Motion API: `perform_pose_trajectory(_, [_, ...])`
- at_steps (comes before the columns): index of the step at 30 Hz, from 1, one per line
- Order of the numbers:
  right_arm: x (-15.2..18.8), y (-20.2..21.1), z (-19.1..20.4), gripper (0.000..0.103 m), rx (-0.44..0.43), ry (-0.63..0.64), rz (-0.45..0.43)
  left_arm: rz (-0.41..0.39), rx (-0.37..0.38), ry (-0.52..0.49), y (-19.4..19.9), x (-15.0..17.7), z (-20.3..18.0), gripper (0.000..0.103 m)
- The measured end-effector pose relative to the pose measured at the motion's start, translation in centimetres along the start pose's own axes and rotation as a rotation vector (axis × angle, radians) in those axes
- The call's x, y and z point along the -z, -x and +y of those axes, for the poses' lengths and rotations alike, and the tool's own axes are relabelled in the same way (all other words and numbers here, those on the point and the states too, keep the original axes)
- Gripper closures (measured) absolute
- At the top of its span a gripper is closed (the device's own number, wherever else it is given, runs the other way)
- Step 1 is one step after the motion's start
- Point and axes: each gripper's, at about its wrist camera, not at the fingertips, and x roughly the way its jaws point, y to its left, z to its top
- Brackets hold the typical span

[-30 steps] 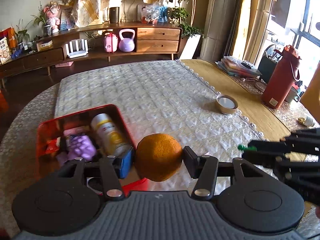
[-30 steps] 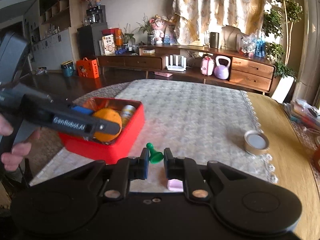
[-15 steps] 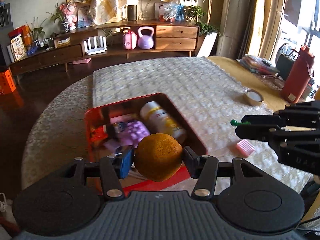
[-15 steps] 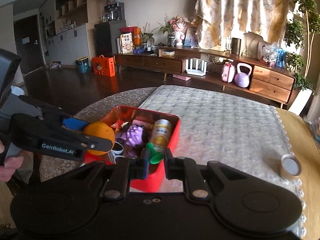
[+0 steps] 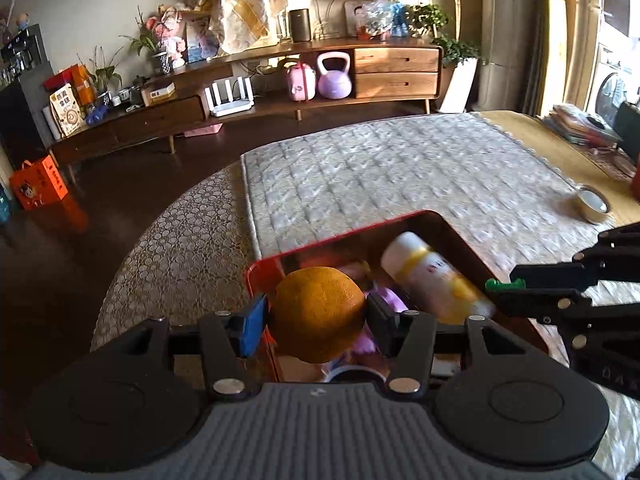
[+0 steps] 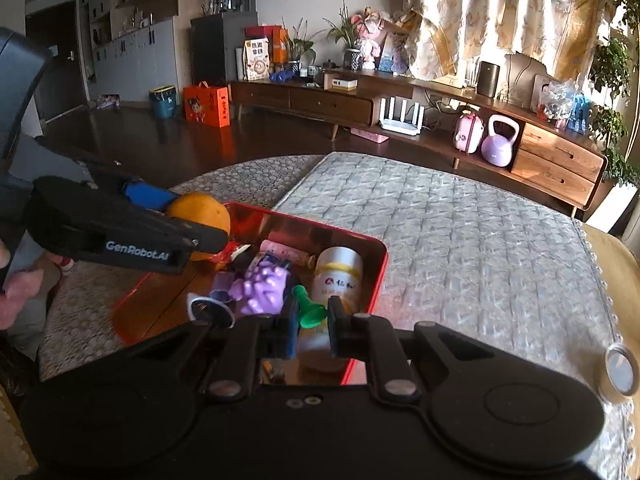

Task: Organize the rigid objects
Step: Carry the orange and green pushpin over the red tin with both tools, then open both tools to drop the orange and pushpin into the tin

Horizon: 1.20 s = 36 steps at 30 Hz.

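Observation:
My left gripper [image 5: 316, 314] is shut on an orange [image 5: 318, 312] and holds it above the left part of a red tin box [image 5: 264, 266]. From the right wrist view the same orange [image 6: 202, 208] hangs over the box's far left rim [image 6: 376, 276]. My right gripper [image 6: 312, 316] is shut on a small green pawn-shaped piece [image 6: 308, 308] above the near end of the box. Inside lie a white bottle with a yellow band [image 6: 340, 276], a purple grape toy [image 6: 264, 286] and other small items, partly hidden by the grippers.
The box sits on a quilted cloth [image 5: 400, 168] over a round table. A roll of tape [image 6: 620, 372] lies near the cloth's right edge. A hand [image 6: 16, 292] holds the left gripper. A long wooden sideboard [image 5: 280, 80] stands across the floor beyond.
Both grippers have swung left across the table with their loads: the orange and the green piece, earlier beside the box, now hang over it. The pink piece on the cloth has left view.

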Motion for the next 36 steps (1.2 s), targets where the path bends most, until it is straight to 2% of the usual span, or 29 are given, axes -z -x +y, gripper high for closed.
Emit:
perform_pose_trajectory(9, [0.1, -3.6, 1.4, 0.089, -0.036, 0.044, 0.069, 0.031, 0.013, 0.043, -4.2, -0.6, 0.5, 0.050])
perform_pose_trajectory(15, [0.6, -4.5, 2.4, 0.089, -0.046, 0.083, 0.097, 0.050, 0.020, 0.054, -6.0, -0.5, 0.5, 0.050])
perform_pose_trajectory(24, [1.0, -4.8, 2.6, 0.088, -0.045, 0.082, 0.116, 0.022, -0.001, 0.040, -6.9, -1.0, 0.1, 0.050])
perform_pose_trajectory(34, [1.1, -3.4, 2.3, 0.078, -0.056, 0.052, 0.094, 0.014, 0.005, 0.069, -6.2, -0.4, 0.5, 0.050])
perform_pose_trajectory(36, [1.1, -3.0, 2.1, 0.073, -0.061, 0.034, 0.089, 0.000, -0.011, 0.067, -5.7, -0.3, 0.5, 0.050])
